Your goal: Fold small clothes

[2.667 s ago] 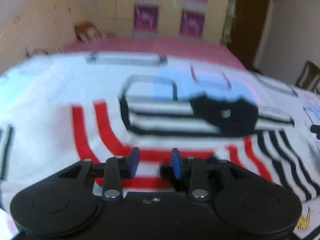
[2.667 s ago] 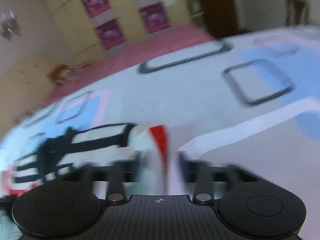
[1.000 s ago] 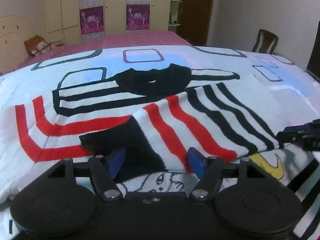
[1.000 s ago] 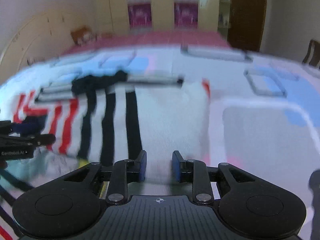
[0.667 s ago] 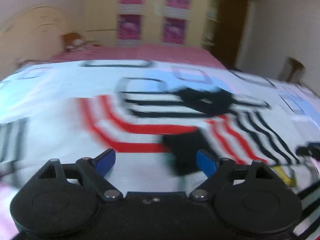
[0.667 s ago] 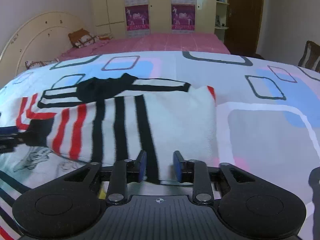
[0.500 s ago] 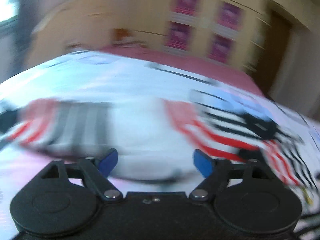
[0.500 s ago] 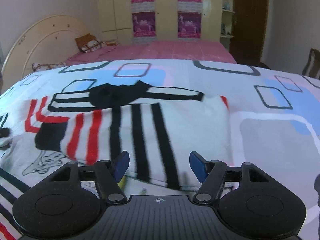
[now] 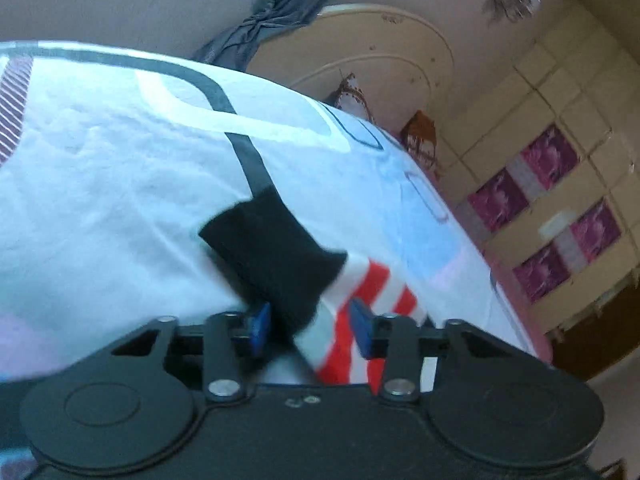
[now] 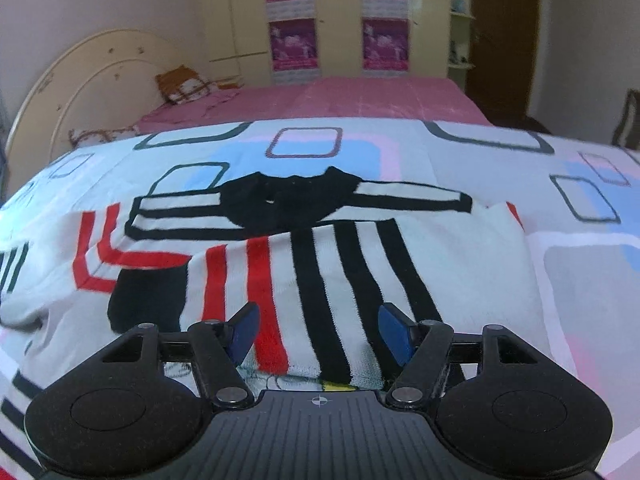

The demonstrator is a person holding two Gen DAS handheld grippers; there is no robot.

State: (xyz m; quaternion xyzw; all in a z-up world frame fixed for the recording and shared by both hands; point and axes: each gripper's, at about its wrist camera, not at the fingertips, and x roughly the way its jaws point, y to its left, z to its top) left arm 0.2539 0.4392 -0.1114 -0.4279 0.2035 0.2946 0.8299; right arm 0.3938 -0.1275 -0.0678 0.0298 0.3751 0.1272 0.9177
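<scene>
A small white sweater [image 10: 340, 264] with red and black stripes and a black collar lies on the bed, one sleeve folded across its front, ending in a black cuff [image 10: 146, 300]. My right gripper [image 10: 316, 332] is open and empty, just above the folded sleeve's near edge. In the left wrist view, the other sleeve's black cuff [image 9: 276, 252] and red stripes lie between the open fingers of my left gripper [image 9: 308, 326], which is tilted. The jaws stand apart around the cuff.
The bed cover [image 10: 580, 280] is white with blue, pink and grey squares. A pink bed [image 10: 320, 96], a cream headboard [image 10: 80, 80] and a wardrobe with purple posters [image 10: 296, 40] stand behind. A grey curtain [image 9: 288, 4] hangs beyond the left.
My right gripper opened and let go of the folded sleeve, then backed off slightly. My left gripper swung left to the other sleeve and now has its cuff between narrower jaws.
</scene>
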